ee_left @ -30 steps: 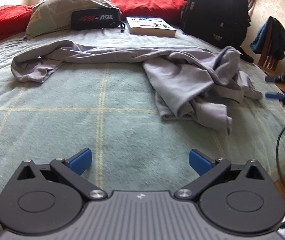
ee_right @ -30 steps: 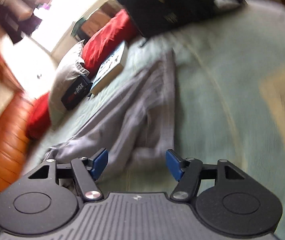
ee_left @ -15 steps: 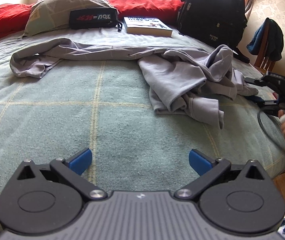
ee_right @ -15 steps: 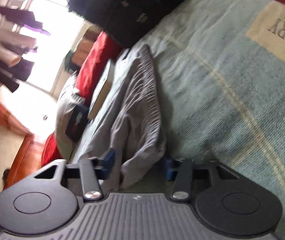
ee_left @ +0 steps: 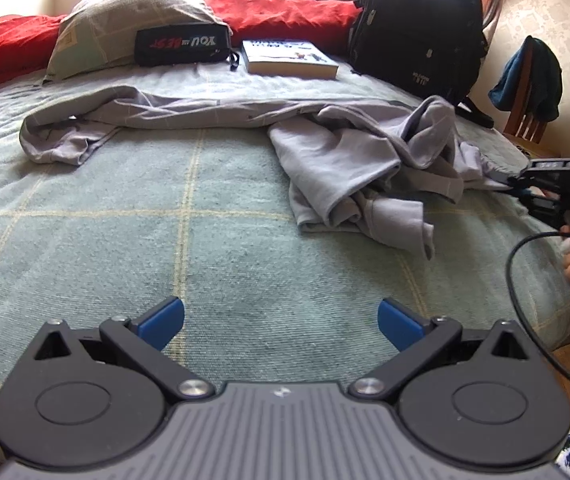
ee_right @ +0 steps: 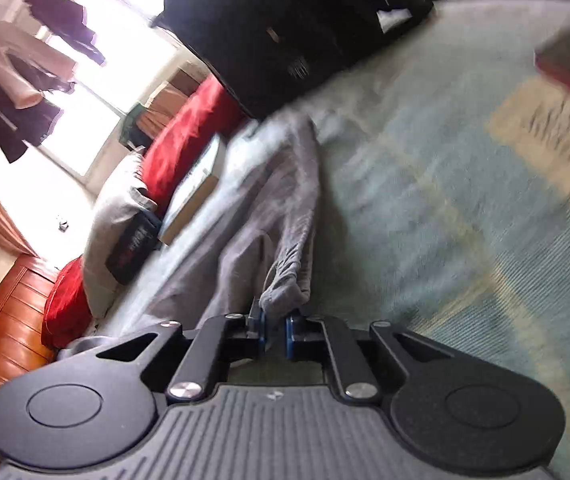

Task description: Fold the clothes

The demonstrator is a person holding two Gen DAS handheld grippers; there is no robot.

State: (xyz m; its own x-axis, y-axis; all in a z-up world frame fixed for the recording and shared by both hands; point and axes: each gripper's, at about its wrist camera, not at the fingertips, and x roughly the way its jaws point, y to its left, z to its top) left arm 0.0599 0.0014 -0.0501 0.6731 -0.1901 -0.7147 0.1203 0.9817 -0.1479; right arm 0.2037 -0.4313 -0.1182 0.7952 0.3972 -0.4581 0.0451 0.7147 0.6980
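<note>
Lying crumpled across the middle of the bed [ee_left: 245, 264], the grey garment [ee_left: 349, 160] stretches from a long sleeve at centre left to a bunched heap at centre right of the left wrist view. The left hand-held gripper [ee_left: 281, 316] sits at the bottom of that frame, well apart from the cloth, its blue pads spread wide with nothing between them. At the right edge, the right hand-held gripper [ee_left: 525, 184] meets the heap's end. Its own view shows its jaws [ee_right: 275, 330], which have just been closing, pinched on a fold of the grey garment [ee_right: 285, 296] at lower centre
</note>
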